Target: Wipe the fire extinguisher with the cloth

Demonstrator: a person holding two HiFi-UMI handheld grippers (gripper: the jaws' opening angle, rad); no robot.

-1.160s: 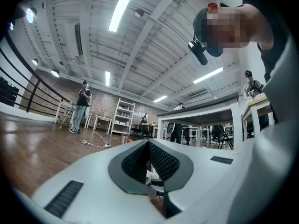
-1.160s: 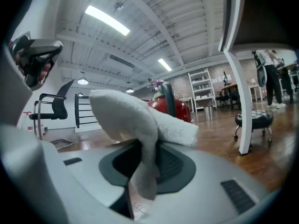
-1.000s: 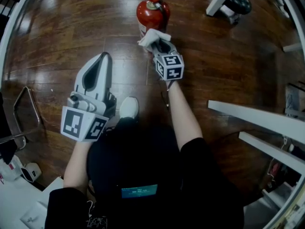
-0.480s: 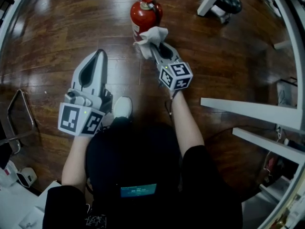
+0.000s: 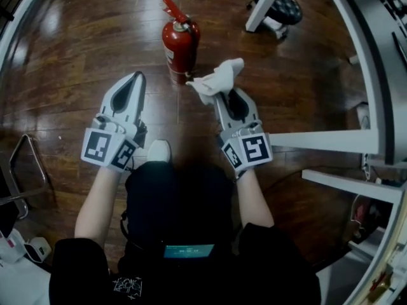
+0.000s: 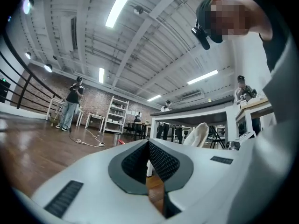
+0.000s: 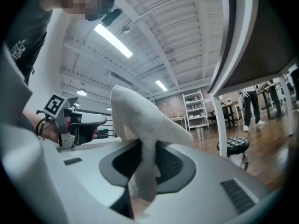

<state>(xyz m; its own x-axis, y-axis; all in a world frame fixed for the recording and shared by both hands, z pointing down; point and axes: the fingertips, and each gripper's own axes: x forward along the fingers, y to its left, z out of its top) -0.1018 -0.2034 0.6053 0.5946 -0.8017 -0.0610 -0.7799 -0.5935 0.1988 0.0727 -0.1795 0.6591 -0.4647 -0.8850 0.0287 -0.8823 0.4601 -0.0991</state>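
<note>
- Left gripper (image 5: 136,77): jaws closed together, the pads meeting at the tip, nothing between them.
- Right gripper (image 5: 219,95): jaws pinched on a crumpled white cloth (image 5: 217,79). The cloth bunches up out of the tip, and one fold hangs down between the pads.
- Red cylinder fire extinguisher (image 5: 180,43): upright on the floor, ahead of both sets of jaws and roughly between them. The cloth's near edge lies just beside its base; I cannot tell whether they touch.
- Surface: dark brown glossy plank floor (image 5: 82,37), with pale glare patches ahead and to the left of the left jaws.
- Right of the right jaws: white metal table frames (image 5: 331,142).
- Ahead and to the right of the right jaws: a black round padded stool (image 5: 283,5) beside a white leg.
- Left of and behind the left jaws: a bent metal tube frame (image 5: 28,151) on the floor.
- White shoe (image 5: 158,151) behind the jaws, between the two grippers.
- Room, seen from the gripper views:
  - brick back wall;
  - white open shelving (image 6: 117,115);
  - long ceiling strip lights (image 6: 119,6);
  - a standing person in a dark top (image 6: 71,104), far ahead and to the left of the left jaws.
</note>
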